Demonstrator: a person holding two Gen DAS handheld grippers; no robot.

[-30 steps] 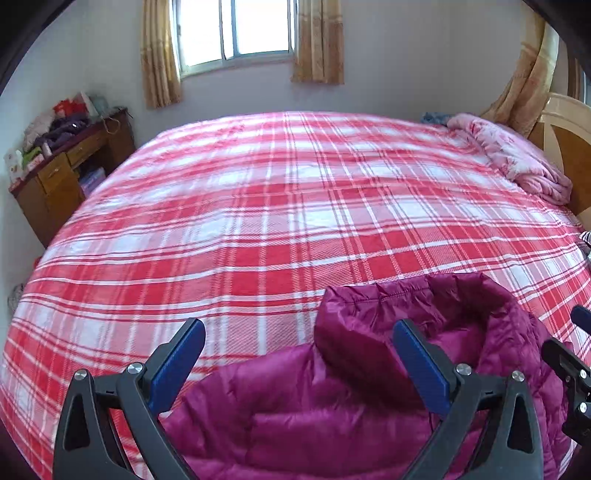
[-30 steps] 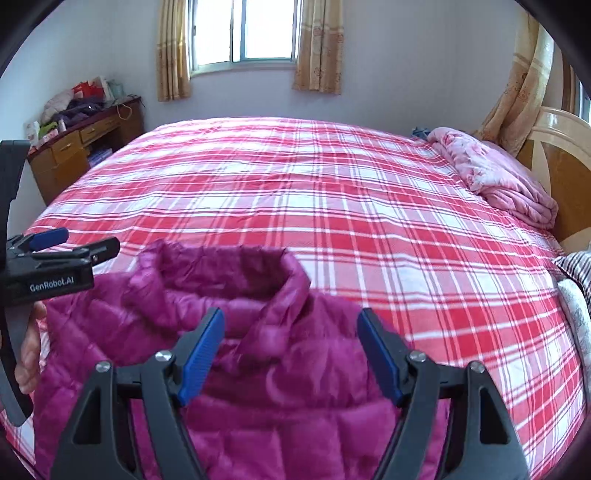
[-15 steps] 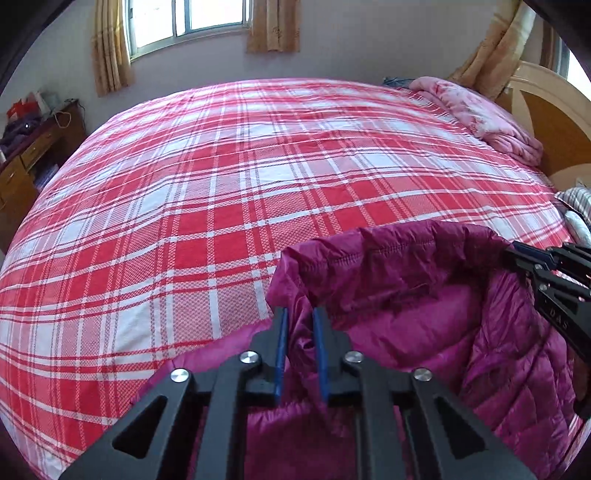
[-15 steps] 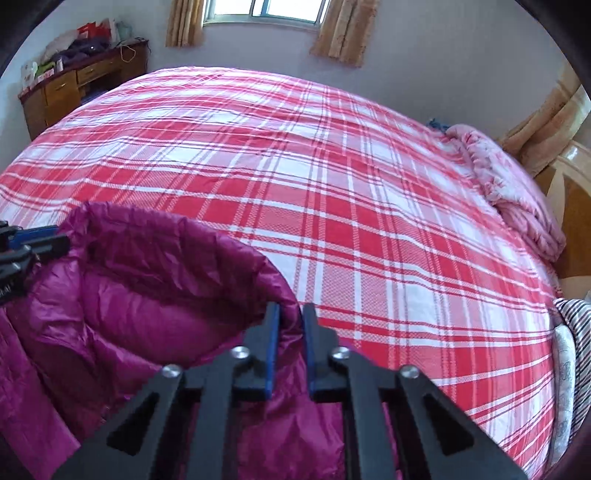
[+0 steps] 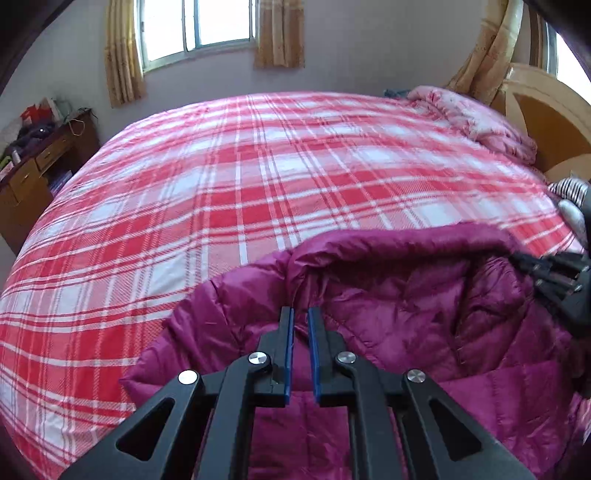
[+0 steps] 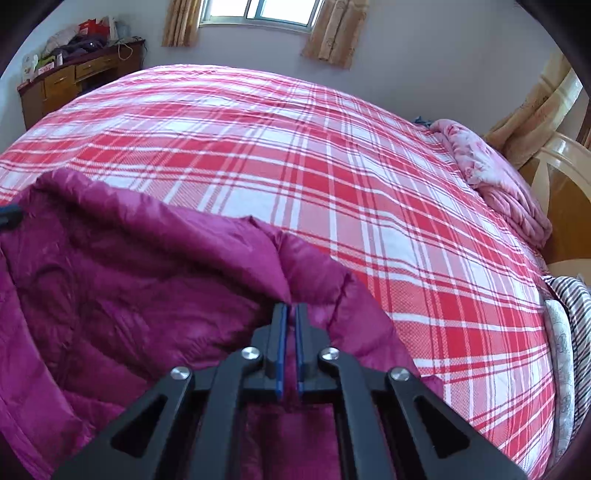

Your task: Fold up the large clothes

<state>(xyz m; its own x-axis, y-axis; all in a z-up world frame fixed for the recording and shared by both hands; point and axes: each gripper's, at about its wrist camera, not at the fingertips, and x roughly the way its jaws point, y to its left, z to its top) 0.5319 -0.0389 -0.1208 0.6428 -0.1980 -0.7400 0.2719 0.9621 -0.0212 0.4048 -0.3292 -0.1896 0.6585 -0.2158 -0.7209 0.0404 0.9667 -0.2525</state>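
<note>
A magenta quilted down jacket (image 5: 406, 306) lies at the near edge of a bed with a red and white plaid cover (image 5: 258, 177). Its collar stands up in an arc between the two grippers. My left gripper (image 5: 301, 314) is shut on the jacket at the left end of the collar, fabric pinched between its blue pads. My right gripper (image 6: 290, 308) is shut on the same jacket (image 6: 129, 280) at the collar's right end. In the left wrist view the right gripper (image 5: 554, 273) shows at the right edge; in the right wrist view a tip of the left gripper (image 6: 9, 216) shows at the left edge.
A rumpled pink quilt (image 5: 476, 118) lies at the bed's far right by a wooden headboard (image 5: 546, 114). A striped cloth (image 6: 576, 317) sits at the right edge. A wooden desk (image 6: 74, 77) with clutter stands at the far left under a curtained window (image 5: 199, 26).
Both grippers went from wide open over the jacket to shut on its collar ends. They have since dropped lower and the collar is drawn out wider between them.
</note>
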